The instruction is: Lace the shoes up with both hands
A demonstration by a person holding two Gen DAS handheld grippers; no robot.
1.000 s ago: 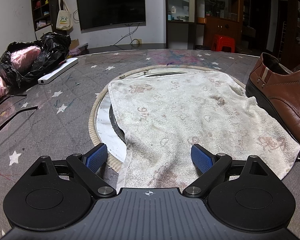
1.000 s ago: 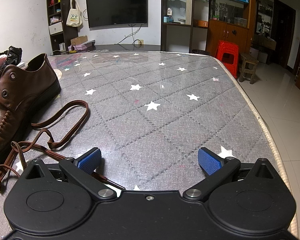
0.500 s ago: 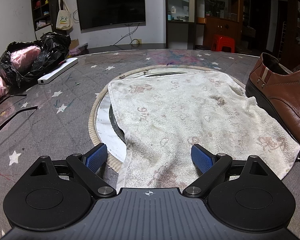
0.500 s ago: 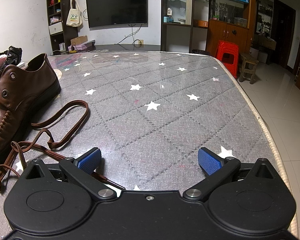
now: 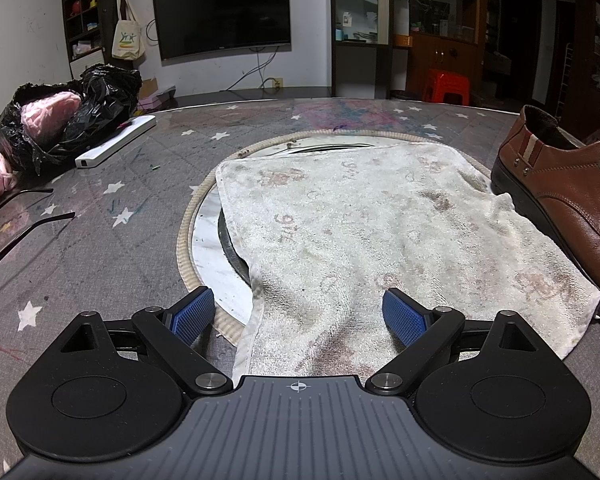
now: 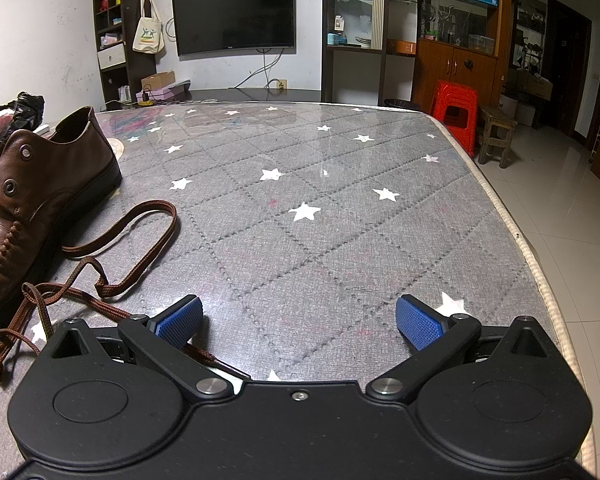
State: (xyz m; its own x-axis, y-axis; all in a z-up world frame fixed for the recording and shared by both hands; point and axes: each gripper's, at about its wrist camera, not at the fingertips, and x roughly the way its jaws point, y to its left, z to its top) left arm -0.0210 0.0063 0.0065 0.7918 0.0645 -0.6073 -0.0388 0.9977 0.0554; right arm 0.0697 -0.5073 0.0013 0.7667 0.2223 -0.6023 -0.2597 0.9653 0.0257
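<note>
Nothing has moved in 1 second: left gripper (image 5: 299,311) and right gripper (image 6: 299,322) rest wide open, empty, flanking the brown shoe (image 6: 32,196), its lace (image 6: 112,248) loose, awaiting threading.

A big black TV (image 6: 233,13) hangs on the white wall (image 6: 40,36) at the back. A cloth bag (image 6: 148,34) hangs beside it, next to dark shelves (image 6: 110,28) full of small things. On the right there are glass shelves (image 6: 440,4) above a brown wooden cupboard (image 6: 456,74). A red plastic stool (image 6: 456,110) and a little wooden stool (image 6: 496,128) stand on the shiny pale tile floor (image 6: 572,216). The table (image 6: 340,208) is grey with white stars.
</note>
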